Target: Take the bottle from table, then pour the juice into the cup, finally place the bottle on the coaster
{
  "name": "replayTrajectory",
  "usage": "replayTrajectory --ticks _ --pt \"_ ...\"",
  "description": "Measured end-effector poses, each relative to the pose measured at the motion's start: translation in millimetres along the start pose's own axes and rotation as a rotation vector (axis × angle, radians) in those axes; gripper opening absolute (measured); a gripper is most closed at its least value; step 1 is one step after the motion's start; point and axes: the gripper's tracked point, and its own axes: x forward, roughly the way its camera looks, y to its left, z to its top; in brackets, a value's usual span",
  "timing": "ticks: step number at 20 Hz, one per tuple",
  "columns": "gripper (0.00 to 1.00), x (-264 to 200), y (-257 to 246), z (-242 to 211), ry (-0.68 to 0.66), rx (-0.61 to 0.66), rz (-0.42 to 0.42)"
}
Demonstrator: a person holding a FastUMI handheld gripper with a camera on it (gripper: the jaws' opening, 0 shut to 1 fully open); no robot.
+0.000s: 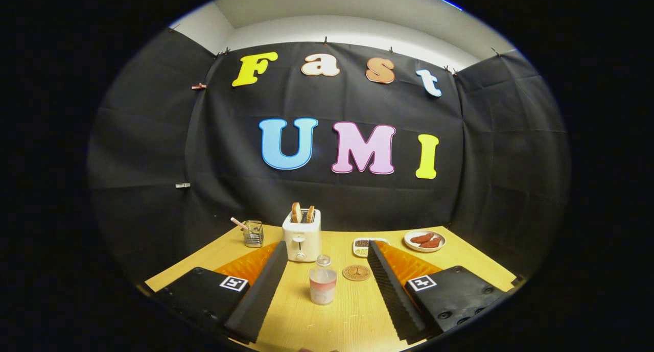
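The gripper (324, 285) is seen with fingers spread wide, nothing held. Between them stands a cup (323, 285), the clear bottle (323, 261) partly hidden just behind it; its contents cannot be made out. A round coaster (356, 273) lies beside them on the wooden table (332, 321).

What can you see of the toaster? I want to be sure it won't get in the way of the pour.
The toaster is a small white box, plastic by its look, with a dial and a lever on its front. It stands upright on the wooden table by the black cloth wall, two browned slices of toast sticking out of its slots. It sits beyond the open gripper and behind the cup.
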Motion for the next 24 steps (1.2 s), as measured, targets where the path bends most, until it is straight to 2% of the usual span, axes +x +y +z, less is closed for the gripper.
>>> replayTrajectory --ticks 12,24 --pt "0.97 7.9 -1.2 -0.4 -0.007 -0.028 -0.032" --pt "0.97 37.7 15.4 -37.1 0.029 -0.056 -0.055"
